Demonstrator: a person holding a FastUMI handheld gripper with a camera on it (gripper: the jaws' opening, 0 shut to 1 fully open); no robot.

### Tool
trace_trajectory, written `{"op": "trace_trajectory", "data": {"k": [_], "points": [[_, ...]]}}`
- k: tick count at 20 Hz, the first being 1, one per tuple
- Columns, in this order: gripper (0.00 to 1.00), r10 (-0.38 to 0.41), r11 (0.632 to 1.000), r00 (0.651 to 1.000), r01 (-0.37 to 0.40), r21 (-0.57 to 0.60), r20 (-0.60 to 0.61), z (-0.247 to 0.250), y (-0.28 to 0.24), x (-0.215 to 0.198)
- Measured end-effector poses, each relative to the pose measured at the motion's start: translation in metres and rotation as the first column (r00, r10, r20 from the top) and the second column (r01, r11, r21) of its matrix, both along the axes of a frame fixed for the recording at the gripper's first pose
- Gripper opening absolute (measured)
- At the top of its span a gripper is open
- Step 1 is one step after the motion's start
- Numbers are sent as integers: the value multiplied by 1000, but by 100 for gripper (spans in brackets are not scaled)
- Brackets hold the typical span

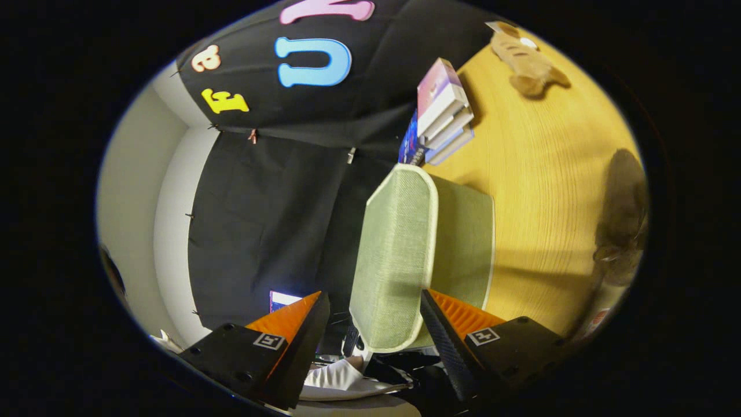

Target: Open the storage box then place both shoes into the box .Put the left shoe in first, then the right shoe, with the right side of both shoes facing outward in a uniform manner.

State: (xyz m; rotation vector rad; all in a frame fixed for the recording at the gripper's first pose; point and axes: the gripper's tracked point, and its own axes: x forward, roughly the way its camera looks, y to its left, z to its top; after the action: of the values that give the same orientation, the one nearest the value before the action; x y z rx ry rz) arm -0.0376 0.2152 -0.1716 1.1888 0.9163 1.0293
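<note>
The jaws of the gripper [375,324] are being held wide apart, and nothing is being pressed between them. The whole scene is being seen rolled on its side. Between the jaws and just ahead of them, a pale green woven-fabric storage box [399,260] with a light cream trim along its edges is being shown, its broad rounded-corner lid panel [395,255] lying closest to the gap. The near end of that panel is reaching down into the gap between the two fingers; whether either finger [446,341] is being touched by the fabric cannot be told. The box is being carried on a yellow wood-grain bench [550,174], with its second green side [466,243] being seen next to the lid panel, against the bench surface. Beyond the box, a short stack of books [443,113] with pink, white and blue covers is being seen on the bench, near the black cloth wall [260,220]. Further along the bench, well apart from the box, a tan soft item [527,61] is lying, its form too blurred to be named. A dark grey blurred object [624,214] is also lying on the bench, off to the side of the box, and what it is cannot be told.
</note>
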Motion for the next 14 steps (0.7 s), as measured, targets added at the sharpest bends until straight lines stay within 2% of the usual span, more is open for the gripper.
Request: {"op": "trace_trajectory", "data": {"k": [2,7,14], "points": [[97,24,999,998,-22,47,-62,-9,7,3],[97,27,992,984,-4,128,-175,-35,19,19],[94,76,978,976,-34,207,-203,-33,37,11]]}}
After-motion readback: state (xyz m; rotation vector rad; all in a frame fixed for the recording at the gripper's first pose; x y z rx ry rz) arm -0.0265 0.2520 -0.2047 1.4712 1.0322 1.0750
